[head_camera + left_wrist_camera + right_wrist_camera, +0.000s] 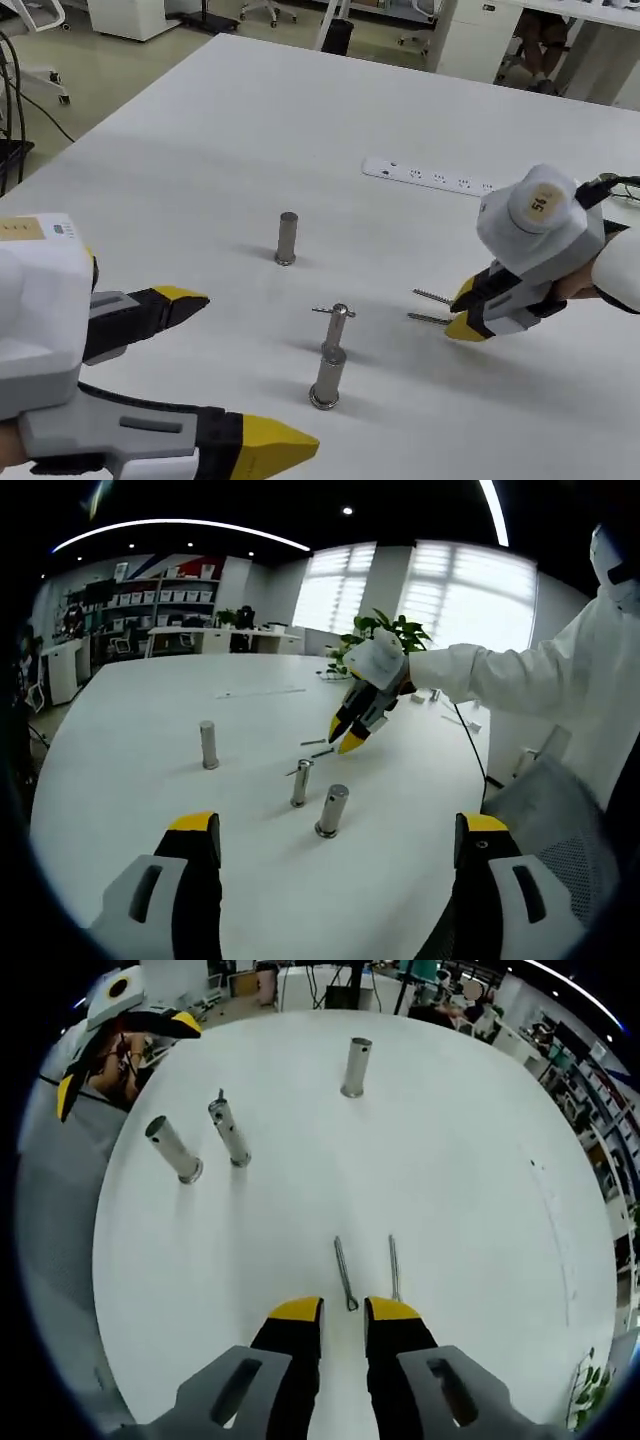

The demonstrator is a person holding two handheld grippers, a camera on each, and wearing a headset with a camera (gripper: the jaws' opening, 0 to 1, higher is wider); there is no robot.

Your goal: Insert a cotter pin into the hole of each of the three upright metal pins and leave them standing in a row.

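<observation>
On the white table (200, 130), head view, clock directions taken from the middle pin:

1. Middle pin (336, 335): upright, with the fitted cotter pin (333, 312) crosswise through its top.
2. Near pin (327, 378): upright at 6 o'clock, just beside item 1, hole unfilled.
3. Far pin (287, 238): upright at 11 o'clock, apart from the others, hole unfilled.
4. Farther loose cotter pin (432, 296) and nearer loose cotter pin (427, 319): lying flat at 3 o'clock, side by side.

Handling, as judged:
- The cotter pins look like thin, light, springy wire, lying flat on a smooth top and apt to skid or flick away.
- Best pinched close to the looped head, leaving the legs free to enter a hole.
- The upright pins are stiff metal on small flanged bases, and a sideways push could topple them. Steady the shaft below the hole.

Grippers:
- Right gripper (460, 312): jaws narrowly parted and pinching nothing, with one loose cotter pin's end at their mouth.
- Left gripper (250, 368): at 8 o'clock, jaws spread wide, holding nothing.

Obstructions:
- The fitted cotter pin juts out sideways close above the near pin and could snag.
- Power strip (425, 178): at 1 o'clock, well apart, no hindrance.
</observation>
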